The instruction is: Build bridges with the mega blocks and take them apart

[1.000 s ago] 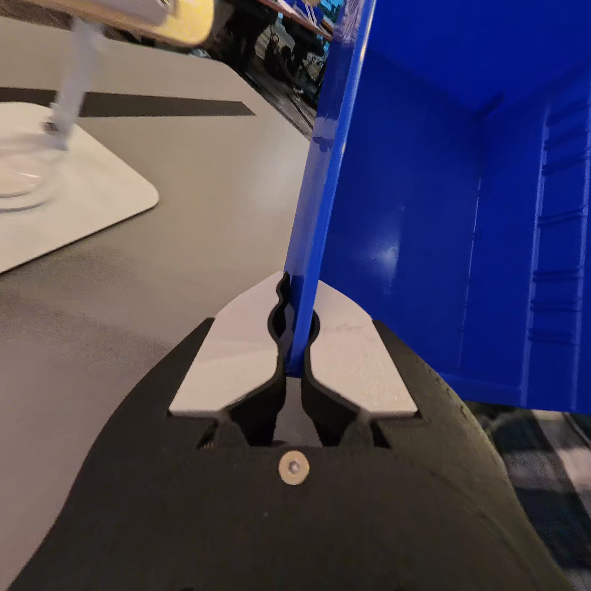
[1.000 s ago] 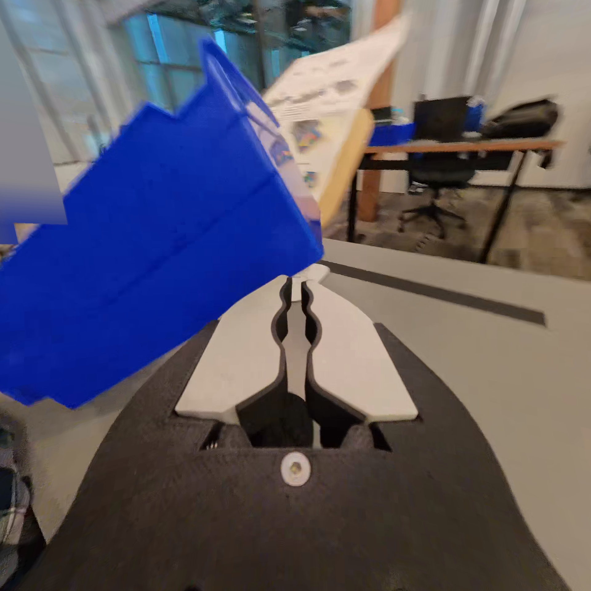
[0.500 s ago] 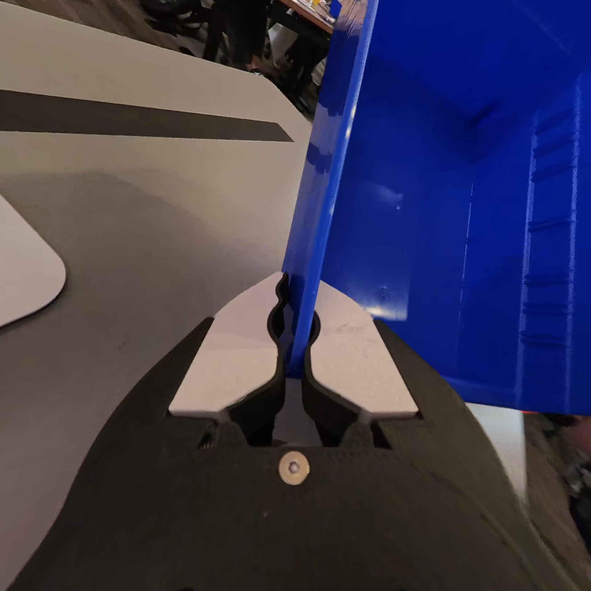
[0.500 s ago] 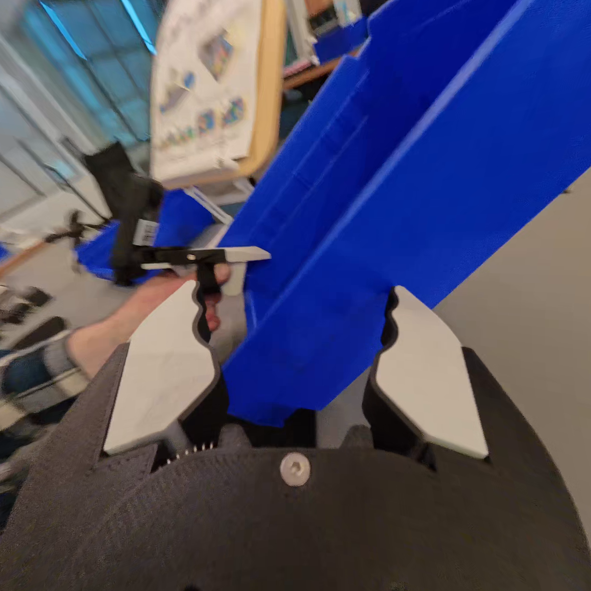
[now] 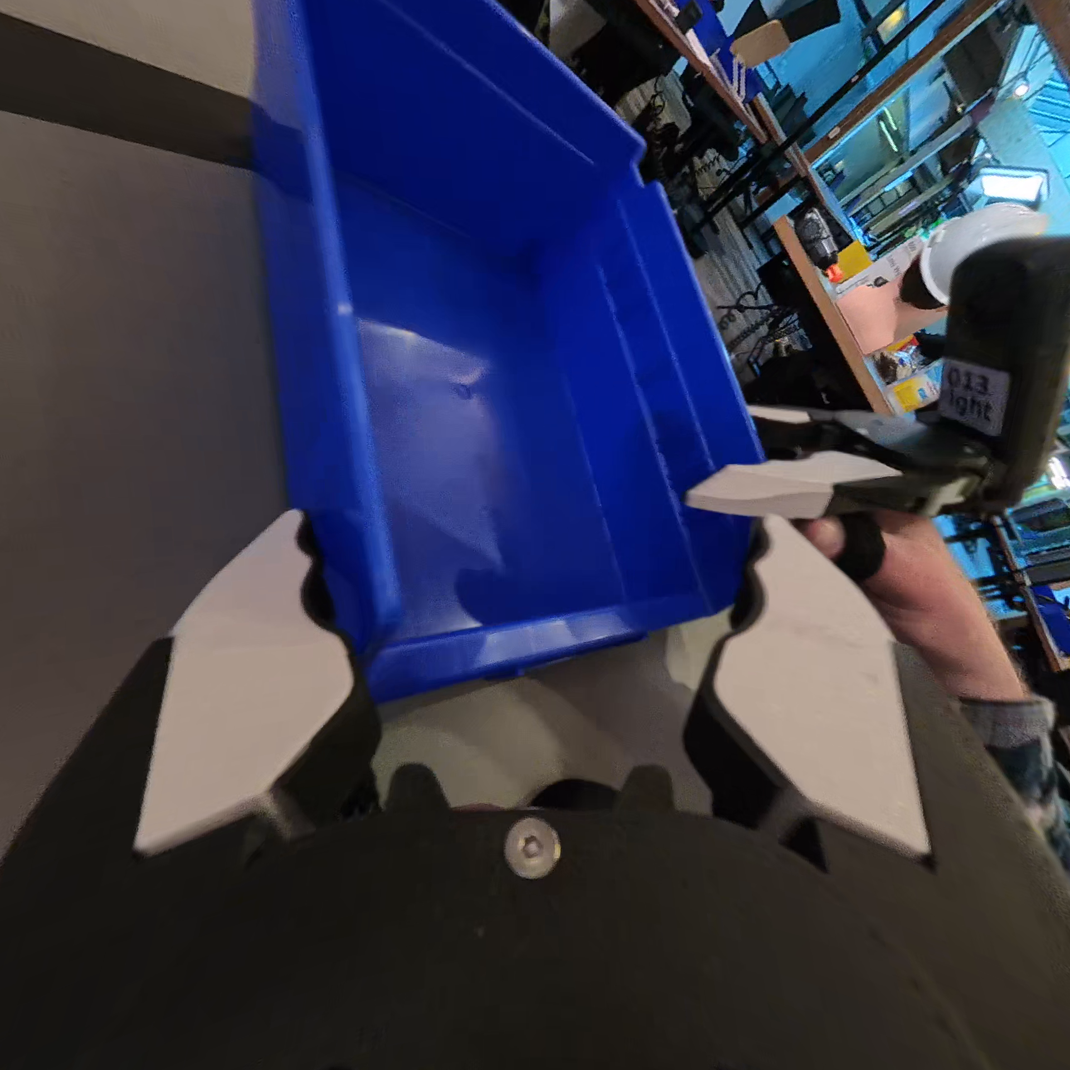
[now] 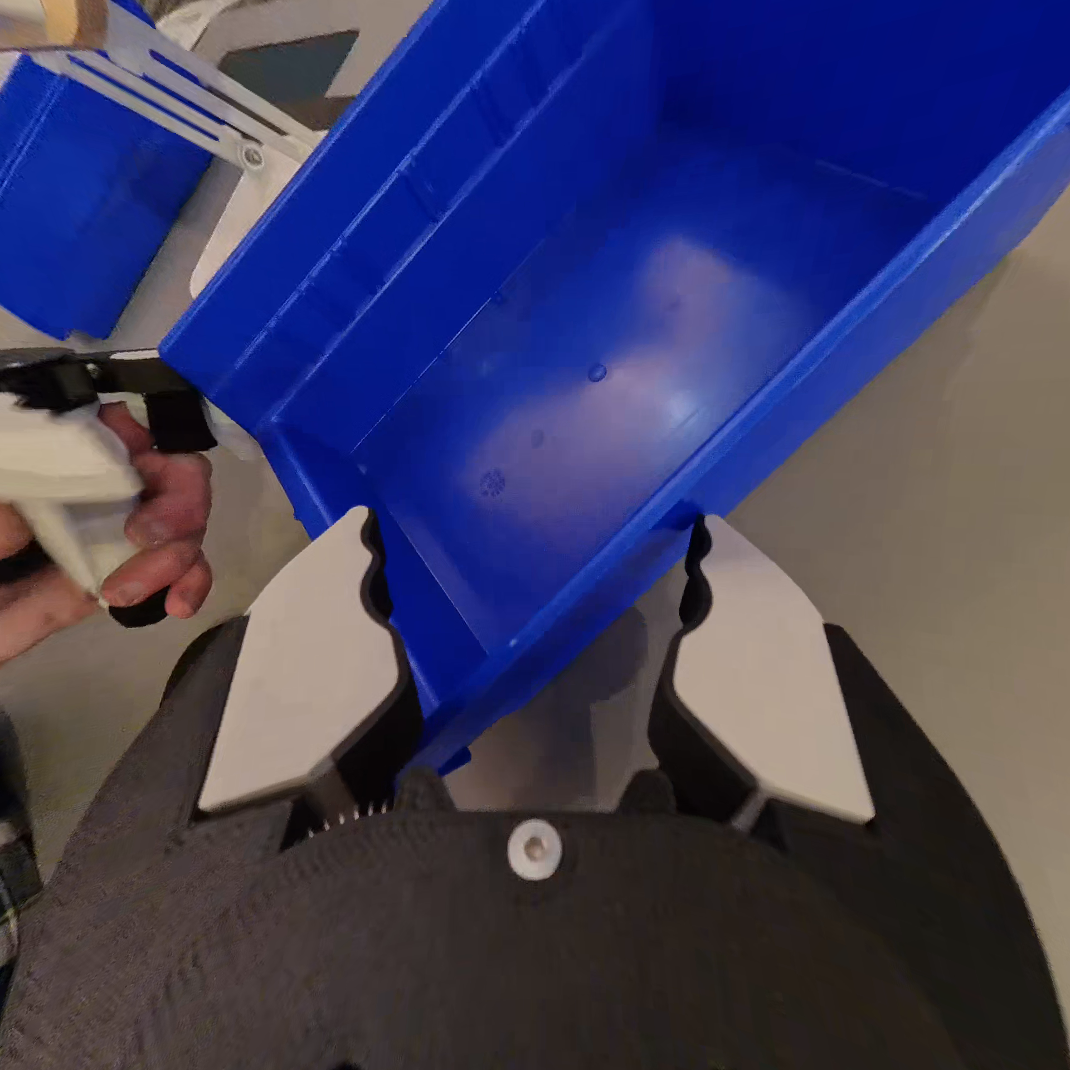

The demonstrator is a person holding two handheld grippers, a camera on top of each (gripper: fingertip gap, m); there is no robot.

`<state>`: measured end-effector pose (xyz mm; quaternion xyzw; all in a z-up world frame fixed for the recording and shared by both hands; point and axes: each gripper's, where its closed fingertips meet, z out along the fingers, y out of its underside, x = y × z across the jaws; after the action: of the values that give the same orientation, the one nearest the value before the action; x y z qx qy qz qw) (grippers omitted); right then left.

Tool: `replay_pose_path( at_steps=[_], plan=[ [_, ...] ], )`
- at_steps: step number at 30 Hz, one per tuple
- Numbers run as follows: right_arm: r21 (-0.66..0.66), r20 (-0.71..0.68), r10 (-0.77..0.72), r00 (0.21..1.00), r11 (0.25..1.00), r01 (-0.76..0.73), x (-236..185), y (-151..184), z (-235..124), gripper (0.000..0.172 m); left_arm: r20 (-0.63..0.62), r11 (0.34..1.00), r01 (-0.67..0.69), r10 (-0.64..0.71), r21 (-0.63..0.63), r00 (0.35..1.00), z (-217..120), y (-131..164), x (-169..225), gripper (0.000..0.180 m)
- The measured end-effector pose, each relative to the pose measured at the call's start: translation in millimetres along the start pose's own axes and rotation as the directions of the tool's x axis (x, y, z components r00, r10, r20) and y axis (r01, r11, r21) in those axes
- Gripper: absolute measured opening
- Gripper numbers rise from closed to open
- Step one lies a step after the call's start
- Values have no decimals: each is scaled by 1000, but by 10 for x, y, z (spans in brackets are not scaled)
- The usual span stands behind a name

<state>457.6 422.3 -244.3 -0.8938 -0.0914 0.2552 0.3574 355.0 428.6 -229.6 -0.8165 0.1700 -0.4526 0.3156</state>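
A blue plastic bin [image 5: 492,405] stands empty on the grey table; no blocks show in either view. My left gripper [image 5: 530,518] is wide open, with the bin's near end between its fingers. The pads do not clamp it. My right gripper [image 6: 535,515] is also wide open, with a corner of the same bin [image 6: 579,376] between its fingers. In the left wrist view the right gripper [image 5: 721,457] sits open at the bin's right rim. In the right wrist view the left gripper [image 6: 197,399] shows at the bin's left side, its fingertips partly hidden behind the wall.
A second blue bin [image 6: 75,220] and a white stand base [image 6: 243,214] lie at the upper left. The grey table [image 6: 897,579] carries a dark stripe [image 5: 116,116]. A person's hand [image 6: 156,521] and forearm [image 5: 926,608] hold the grippers. Shelves [image 5: 868,173] stand far behind.
My left gripper was shut on the bin's wall and has opened wide. My right gripper opened half a second ago and stays open. The bin has left both grasps and now shows its open top.
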Motion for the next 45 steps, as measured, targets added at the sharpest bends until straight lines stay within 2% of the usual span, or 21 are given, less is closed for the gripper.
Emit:
replay_pose_path(
  at_steps=[1, 6, 7, 13, 15, 18, 22, 26, 28, 30, 32, 33, 34, 35, 36, 38, 40, 41, 43, 44, 45],
  plan=[
    [-22, 20, -5, 1000, 1000, 6, 57, -46, 33, 101, 9, 1000, -5, 5, -1, 1000, 40, 0, 47, 146],
    [-93, 107, -13, 994, 995, 23, 421, -284, 24, 95, -71, 996, 90, -89, 16, 994, 199, -40, 231, 146],
    [-103, 99, -16, 995, 994, 26, 514, -321, 41, 99, -100, 995, 98, -97, 10, 990, 244, -15, 290, 142],
    [-114, 70, -12, 997, 993, 20, 835, -483, 86, 86, -139, 996, 88, -87, 0, 986, 433, -5, 408, 138],
    [-110, 49, -26, 998, 993, 31, 859, -490, 64, 88, -187, 993, 114, -112, 1, 976, 408, -35, 343, 125],
    [-4, -80, -94, 992, 996, 94, 855, -627, -161, 88, -249, 992, 124, -126, -24, 960, 209, -12, 321, 126],
    [82, -173, -299, 938, 945, 317, 236, -731, -556, 80, -278, 997, -63, 70, 36, 958, -392, 42, 412, 125],
    [143, -100, -517, 850, 838, 526, -889, -673, -605, 61, -346, 948, -194, 276, 253, 897, -1416, -118, 534, 91],
    [196, -24, -598, 801, 783, 590, -1483, -601, -472, 50, -295, 856, -279, 428, 435, 855, -2041, -293, 539, 85],
    [262, 29, -643, 765, 744, 615, -1979, -570, -295, 40, -182, 686, -326, 558, 650, 810, -2776, -554, 560, 90],
    [310, 73, -676, 733, 715, 627, -2384, -557, -86, 18, 7, 495, -390, 611, 776, 791, -3457, -832, 502, 119],
    [303, 81, -691, 718, 703, 643, -2522, -550, 48, 13, 42, 447, -396, 620, 802, 783, -3748, -929, 471, 122],
    [296, 97, -710, 697, 690, 661, -2659, -542, 184, 4, 56, 431, -397, 618, 811, 784, -3989, -1018, 398, 119],
    [315, 111, -727, 677, 672, 670, -2806, -564, 302, 0, 58, 428, -399, 619, 811, 783, -4192, -1087, 307, 104],
    [341, 112, -737, 666, 658, 671, -2927, -611, 419, 0, 54, 417, -398, 632, 817, 773, -4389, -1144, 228, 85],
    [324, 115, -739, 664, 659, 678, -3044, -666, 727, 0, 59, 390, -419, 670, 820, 740, -4748, -1236, 67, 27],
    [295, 120, -727, 676, 677, 675, -3050, -691, 1053, 0, 85, 387, -444, 670, 808, 738, -5019, -1358, -154, 0],
    [284, 149, -712, 686, 695, 660, -3055, -670, 1195, 0, 164, 396, -506, 642, 766, 749, -5080, -1440, -364, 0],
    [291, 176, -696, 696, 713, 639, -3060, -630, 1399, 0, 365, 430, -697, 627, 575, 688, -5032, -1499, -883, 0],
    [287, 159, -701, 695, 706, 647, -3017, -602, 1491, 0, 418, 483, -740, 617, 468, 667, -4954, -1489, -1166, 1],
    [281, 138, -710, 691, 697, 660, -2963, -567, 1572, 0, 423, 560, -739, 606, 375, 673, -4836, -1446, -1437, 18]
  ],
)
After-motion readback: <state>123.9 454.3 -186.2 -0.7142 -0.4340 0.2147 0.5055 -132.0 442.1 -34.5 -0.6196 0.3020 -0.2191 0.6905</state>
